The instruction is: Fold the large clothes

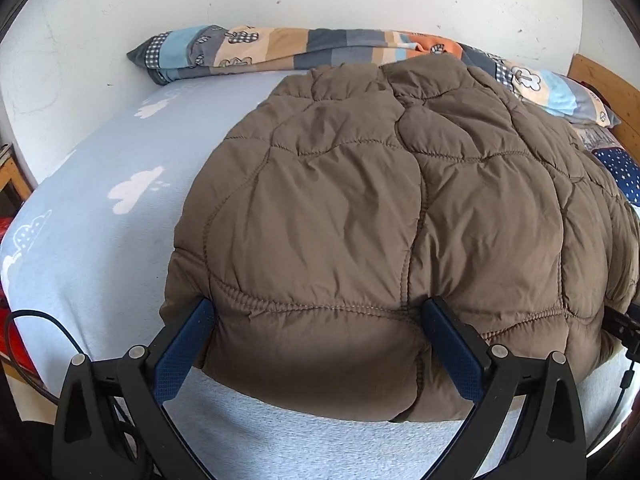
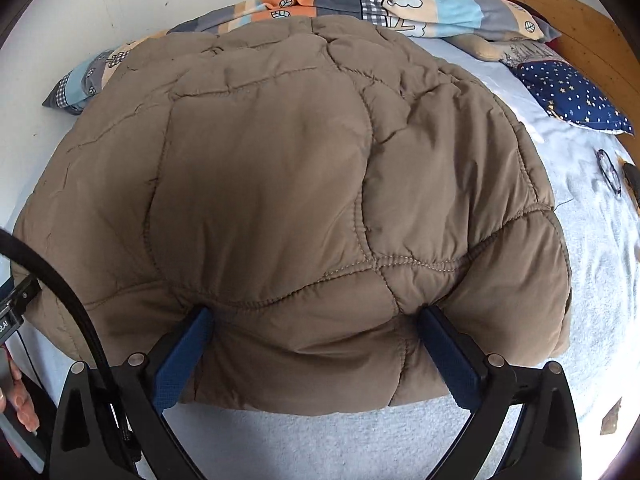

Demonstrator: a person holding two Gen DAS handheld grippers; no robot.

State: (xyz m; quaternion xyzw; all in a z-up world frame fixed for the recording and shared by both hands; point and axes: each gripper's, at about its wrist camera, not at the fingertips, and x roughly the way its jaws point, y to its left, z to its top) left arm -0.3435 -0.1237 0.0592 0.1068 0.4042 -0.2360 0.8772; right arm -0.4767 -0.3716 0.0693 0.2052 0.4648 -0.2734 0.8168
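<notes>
Bed sheet (image 1: 100,240) with cloud prints is carrying a brown padded jacket (image 1: 360,208), lying folded and bulky near the front edge, a striped quilt (image 1: 280,48) bunched behind it.

Both grippers are working at the jacket's near hem, so the fold looks part done; next it probably needs lifting or pressing flat. Left gripper (image 1: 320,320) is standing wide, fingers pushing into the hem; right gripper (image 2: 316,322) is standing fully wide likewise, nothing pinched.

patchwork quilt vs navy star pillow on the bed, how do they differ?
The patchwork quilt is multicoloured blocks with cloud and leaf prints; the star pillow is navy with small stars. The quilt stretches long beside the wall, partly hidden by the brown jacket; the pillow is compact, clear of it. Both lie on the bed.
</notes>
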